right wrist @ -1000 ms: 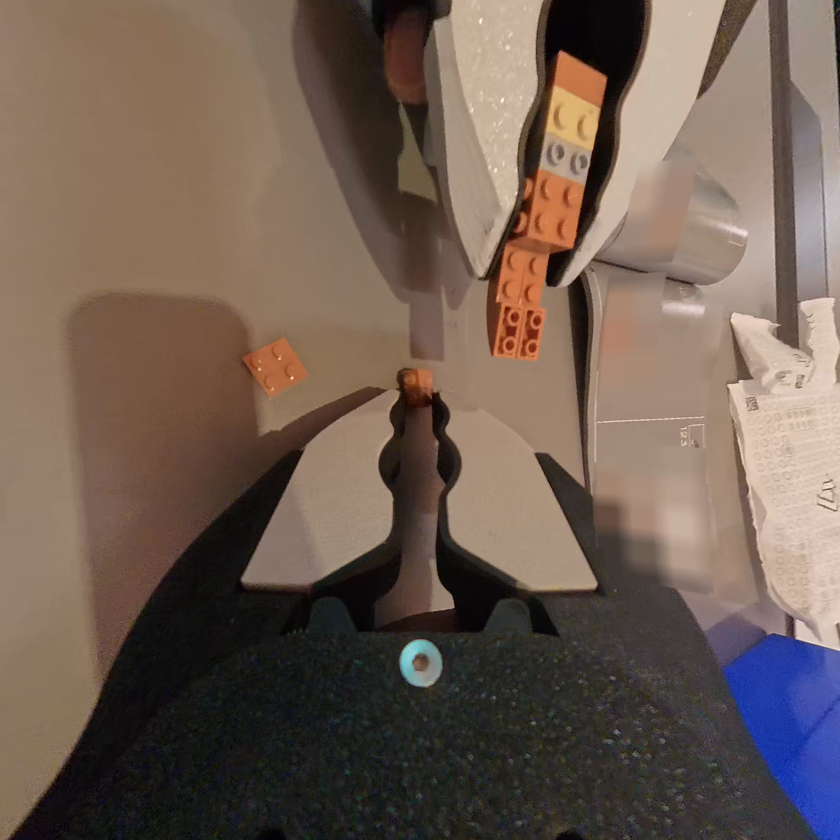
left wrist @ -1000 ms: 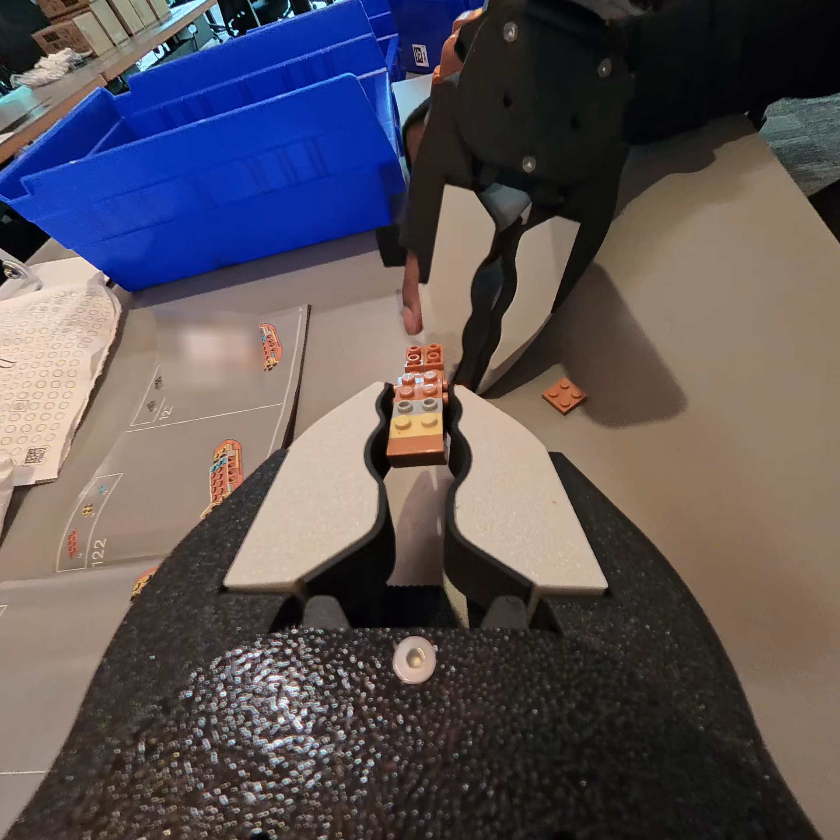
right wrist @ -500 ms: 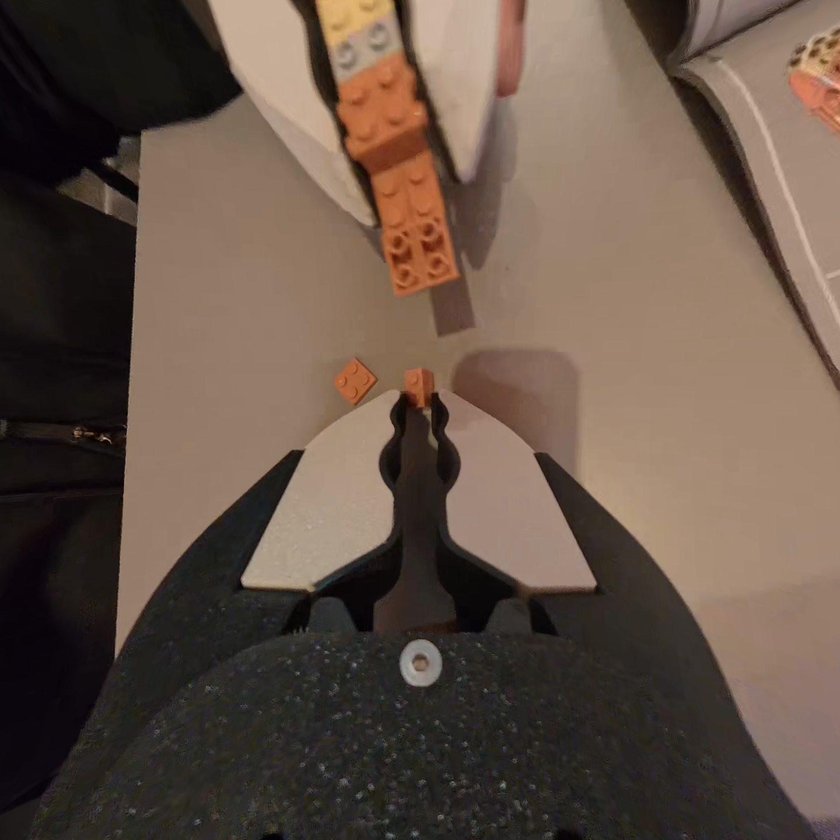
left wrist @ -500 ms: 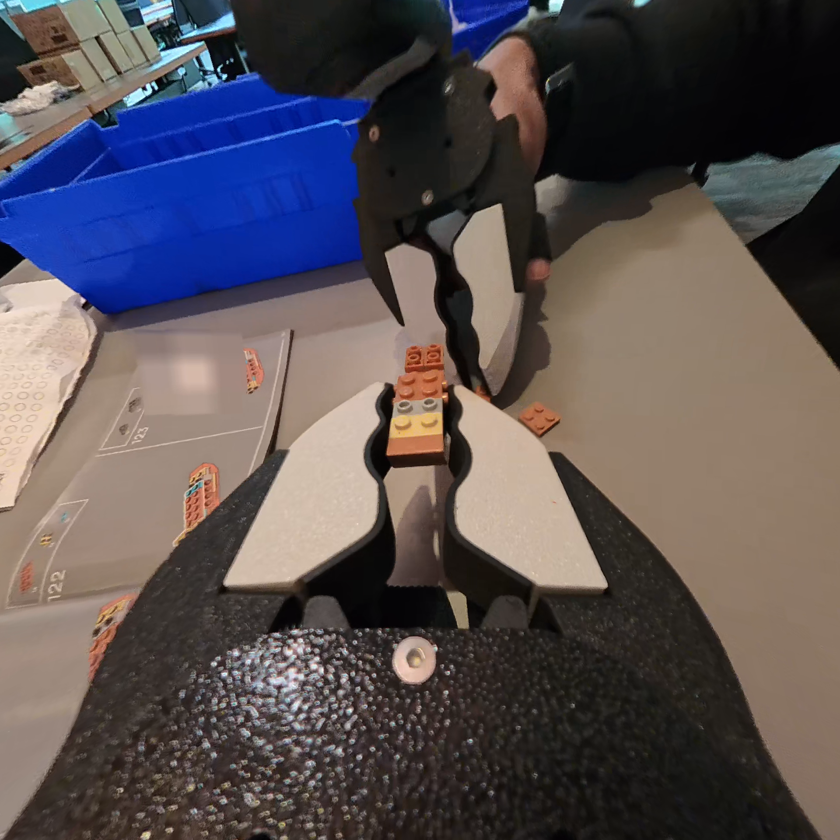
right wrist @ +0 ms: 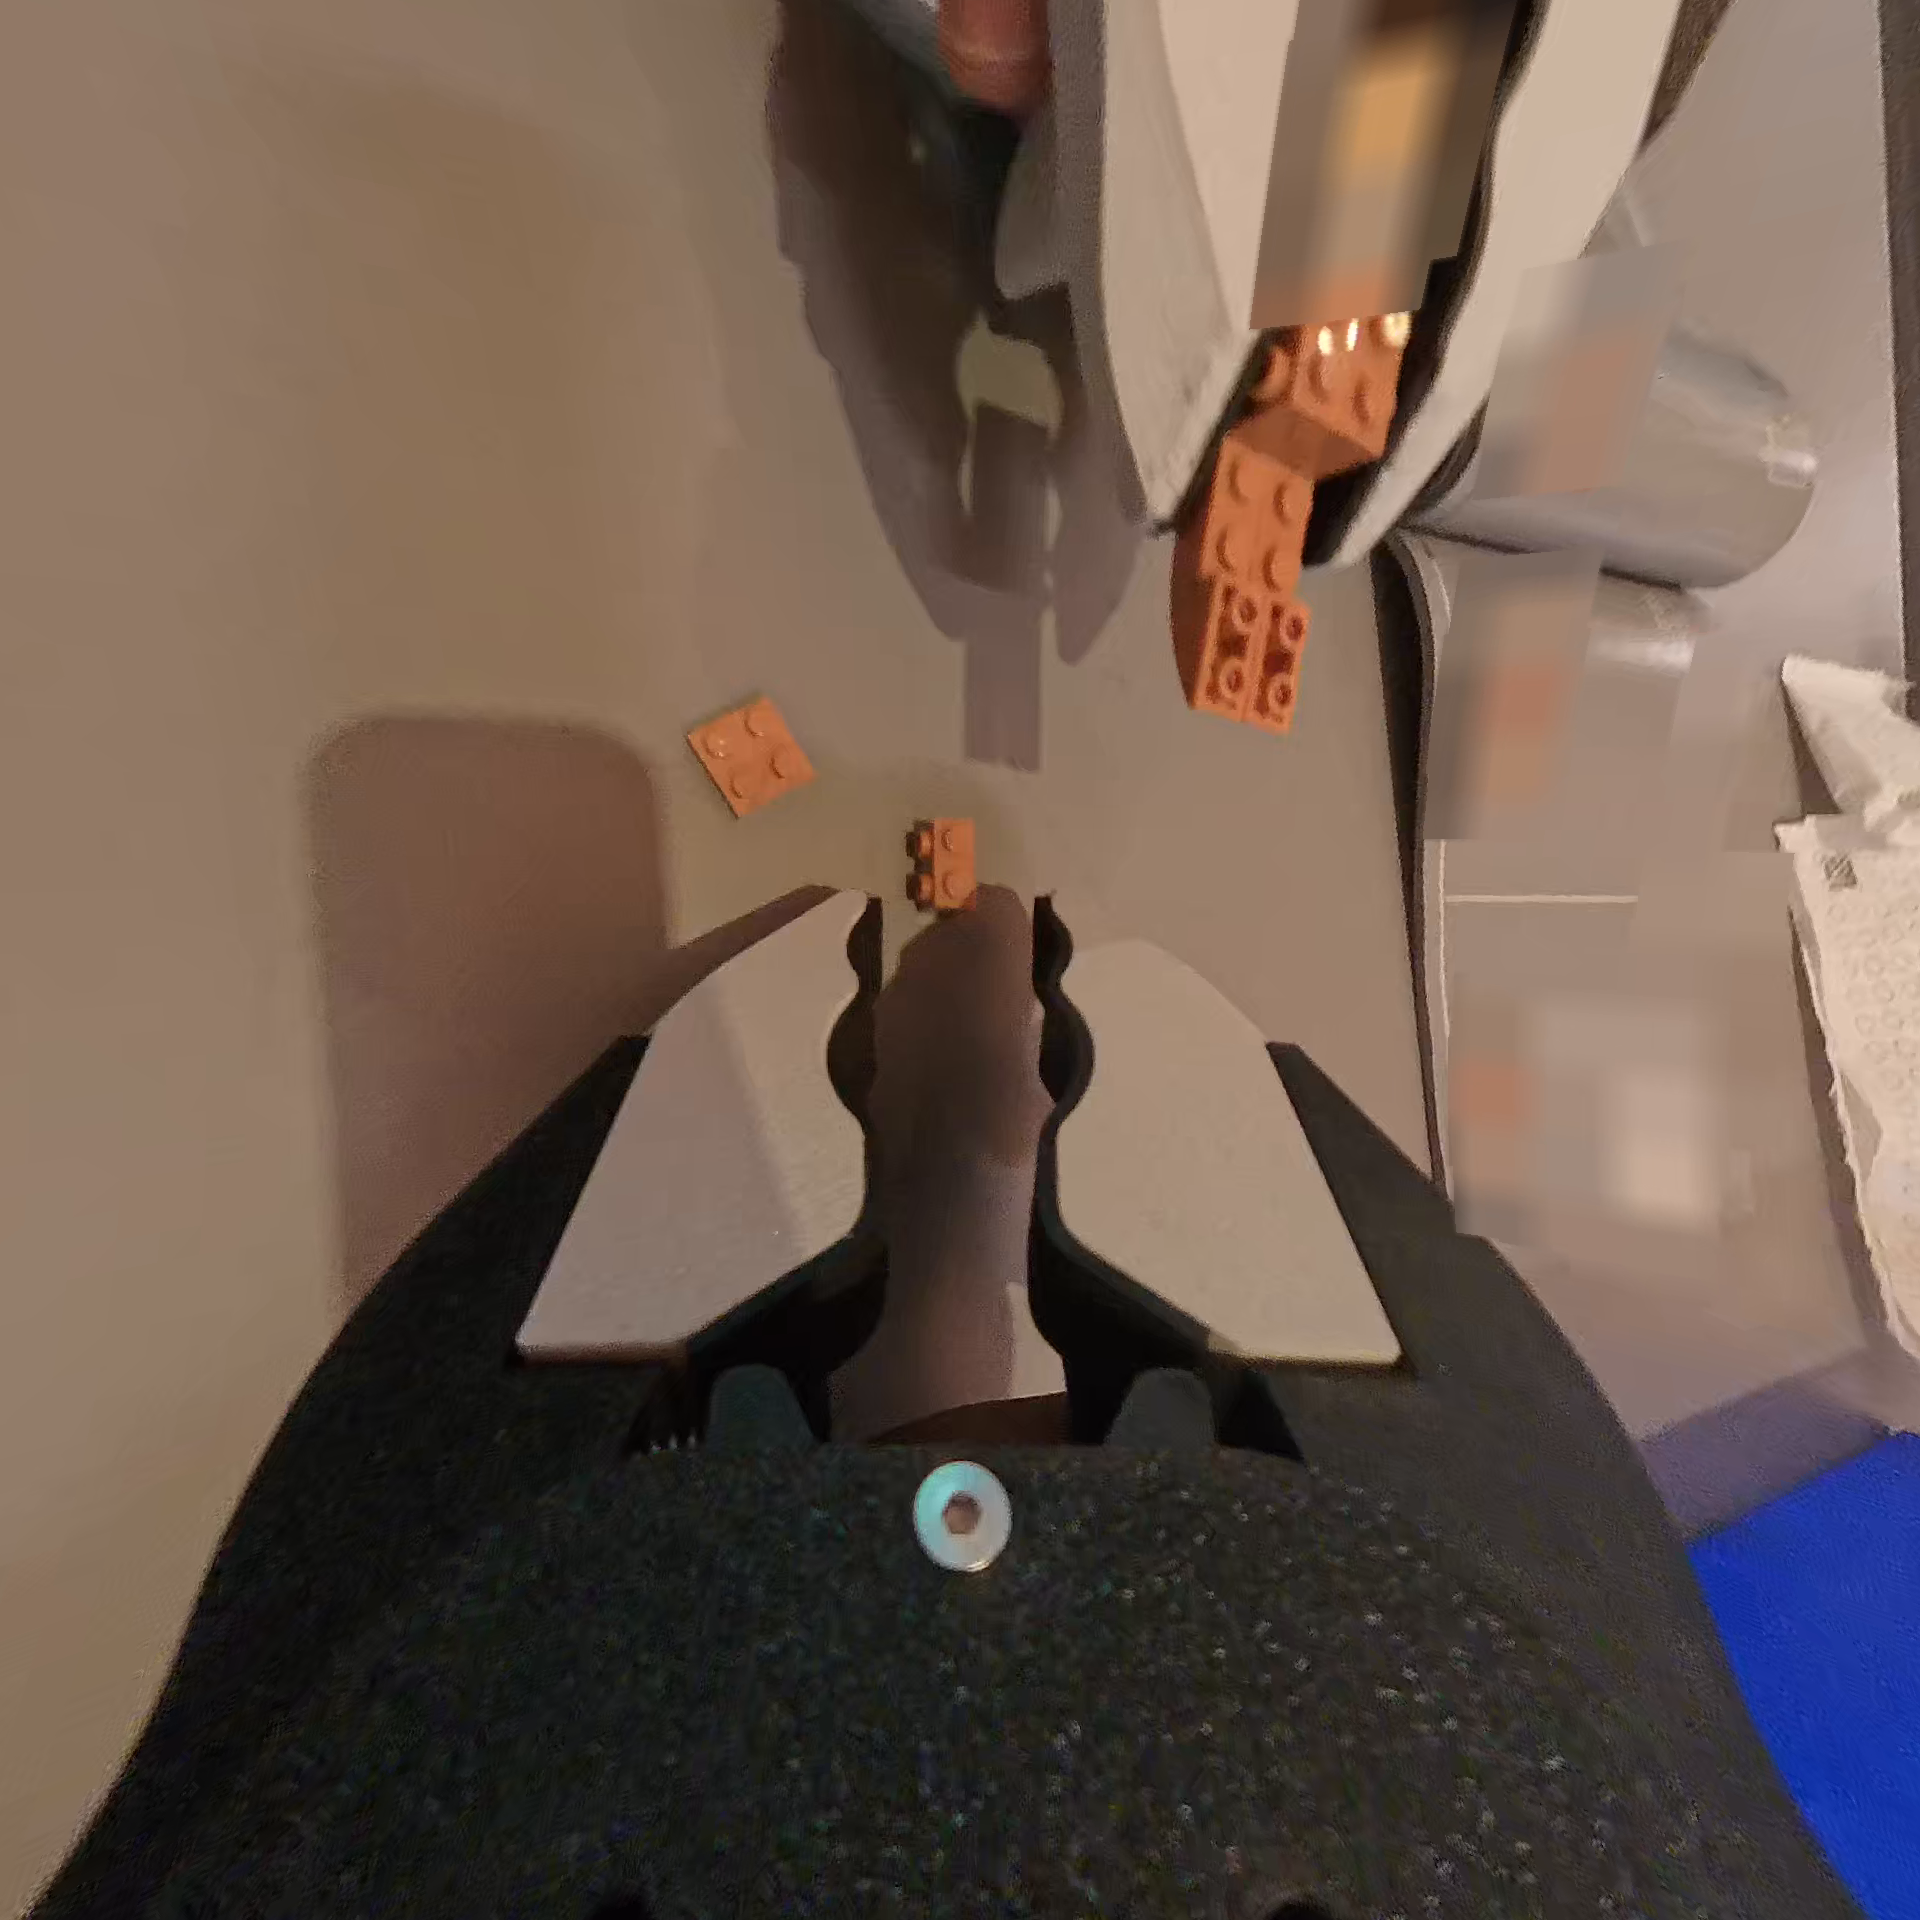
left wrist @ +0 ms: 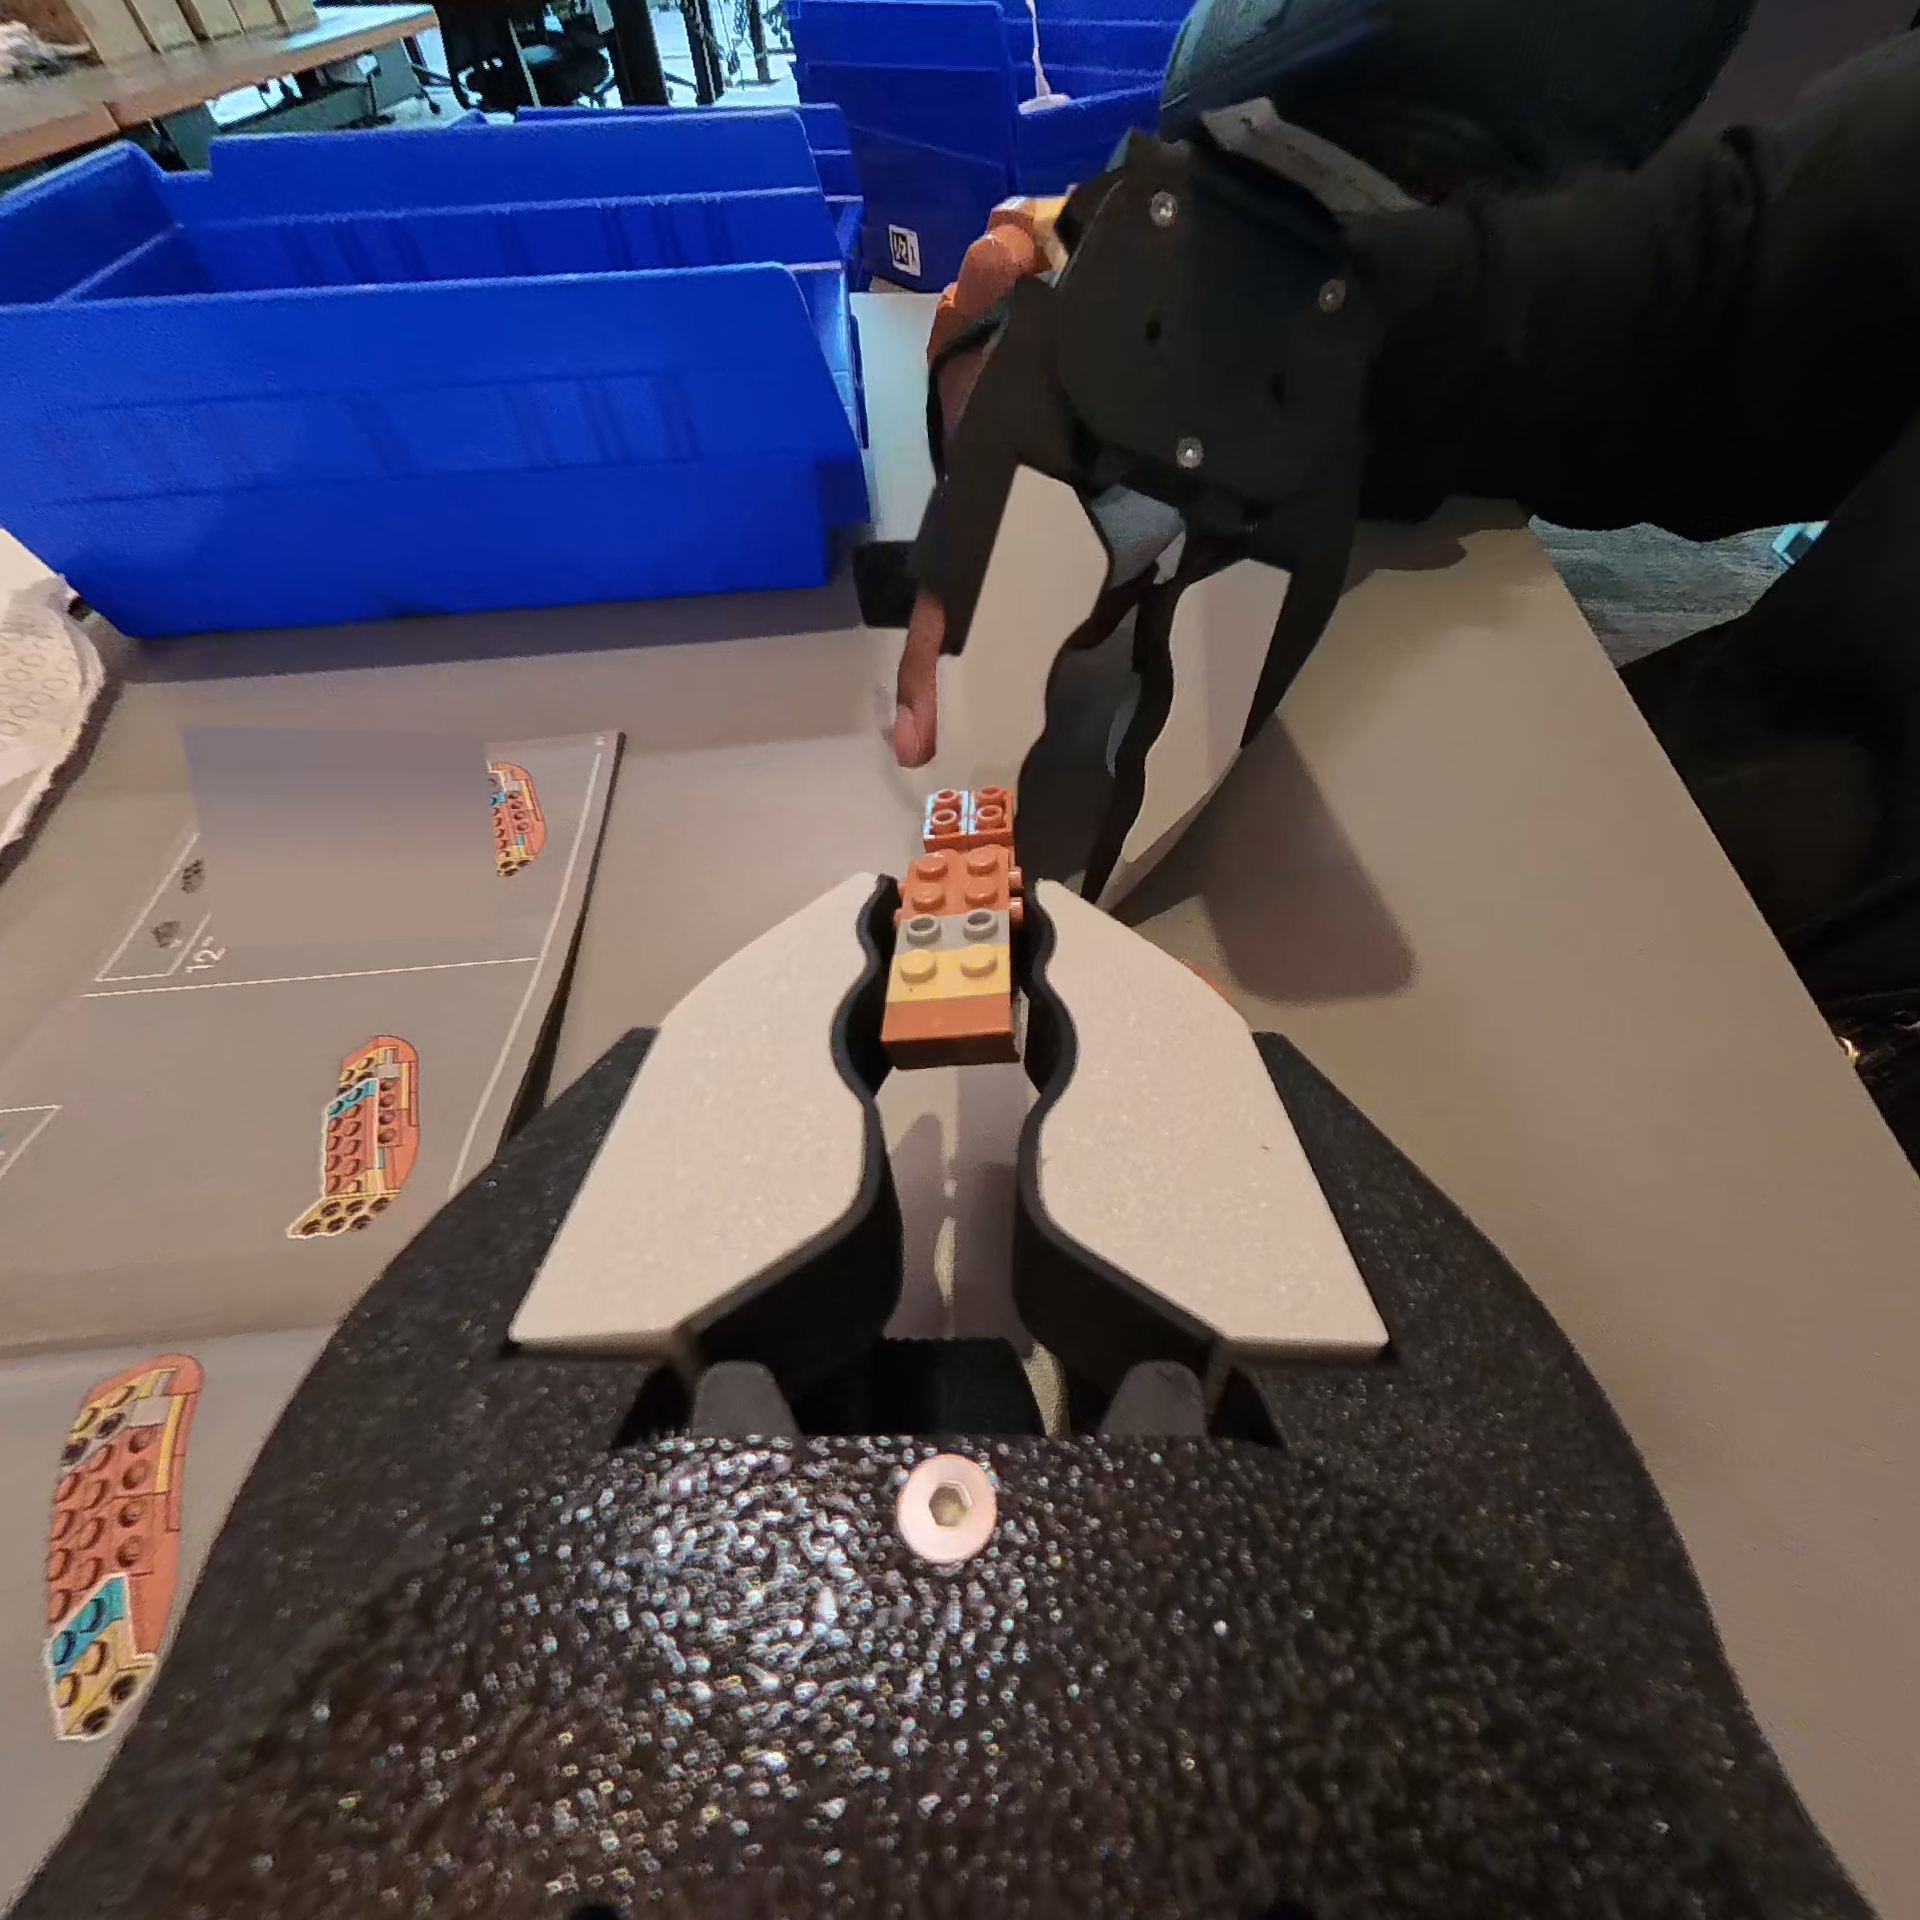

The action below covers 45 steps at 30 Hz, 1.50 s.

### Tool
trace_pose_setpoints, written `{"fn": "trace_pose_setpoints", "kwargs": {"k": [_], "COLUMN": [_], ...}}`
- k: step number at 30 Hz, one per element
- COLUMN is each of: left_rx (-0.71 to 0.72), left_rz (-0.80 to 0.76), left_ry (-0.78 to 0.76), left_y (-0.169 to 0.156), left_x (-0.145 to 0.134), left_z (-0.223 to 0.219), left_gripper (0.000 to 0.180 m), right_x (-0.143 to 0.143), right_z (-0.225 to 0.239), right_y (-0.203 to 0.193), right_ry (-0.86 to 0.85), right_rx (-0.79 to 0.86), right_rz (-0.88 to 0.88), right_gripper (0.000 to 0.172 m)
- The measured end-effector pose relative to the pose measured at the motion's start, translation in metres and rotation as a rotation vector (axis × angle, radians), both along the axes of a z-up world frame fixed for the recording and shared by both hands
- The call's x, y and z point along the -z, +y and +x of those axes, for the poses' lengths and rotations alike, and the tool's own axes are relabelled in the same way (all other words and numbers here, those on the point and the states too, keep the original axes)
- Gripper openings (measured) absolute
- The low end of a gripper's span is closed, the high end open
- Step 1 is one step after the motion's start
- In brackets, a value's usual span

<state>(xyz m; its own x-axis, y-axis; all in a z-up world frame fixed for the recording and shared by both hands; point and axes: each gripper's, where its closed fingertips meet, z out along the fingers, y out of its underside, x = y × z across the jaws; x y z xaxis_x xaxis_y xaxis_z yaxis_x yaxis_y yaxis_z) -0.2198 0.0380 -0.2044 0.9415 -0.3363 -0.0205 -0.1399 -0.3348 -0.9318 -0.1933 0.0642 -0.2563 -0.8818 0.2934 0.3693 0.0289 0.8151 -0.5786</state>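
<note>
Loose bricks: two; small orange brick (right wrist: pixel 943 864), flat orange plate (right wrist: pixel 750 754) at its 10 o'clock.
Left gripper (left wrist: pixel 954 940): clamps brick assembly (left wrist: pixel 954 961).
Right gripper (right wrist: pixel 954 906): narrowly parted, holding nothing.

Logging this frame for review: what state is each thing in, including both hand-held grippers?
Left hand-held gripper: shut on brick assembly.
Brick assembly: clamped, far end sticking out past the fingertips.
Right hand-held gripper: open, holding nothing.
Small orange brick: loose on table, just ahead of the right fingertips.
Orange plate: flat on table.
Booklet: open.
</note>
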Motion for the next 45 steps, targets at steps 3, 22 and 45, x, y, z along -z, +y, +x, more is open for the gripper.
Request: {"fn": "trace_pose_setpoints", "kwargs": {"k": [3, 22, 45], "left_rx": [-0.008, 0.052, 0.083], "left_rz": [-0.013, 0.189, 0.204], "left_ry": [-0.005, -0.118, -0.012], "left_y": [0.0, 0.004, 0.02], "left_x": [0.002, -0.031, -0.027], "left_z": [-0.001, 0.017, 0.048], "left_gripper": [0.021, 0.021, 0.021], "right_x": [-0.001, -0.072, -0.093], "right_z": [0.001, 0.012, 0.022], "right_y": [-0.006, 0.012, -0.014], "right_ry": [0.049, 0.144, 0.055], "right_rx": [-0.049, 0.063, 0.155], "right_rz": [-0.005, -0.136, -0.15], "right_gripper": [0.018, 0.011, 0.011]}}
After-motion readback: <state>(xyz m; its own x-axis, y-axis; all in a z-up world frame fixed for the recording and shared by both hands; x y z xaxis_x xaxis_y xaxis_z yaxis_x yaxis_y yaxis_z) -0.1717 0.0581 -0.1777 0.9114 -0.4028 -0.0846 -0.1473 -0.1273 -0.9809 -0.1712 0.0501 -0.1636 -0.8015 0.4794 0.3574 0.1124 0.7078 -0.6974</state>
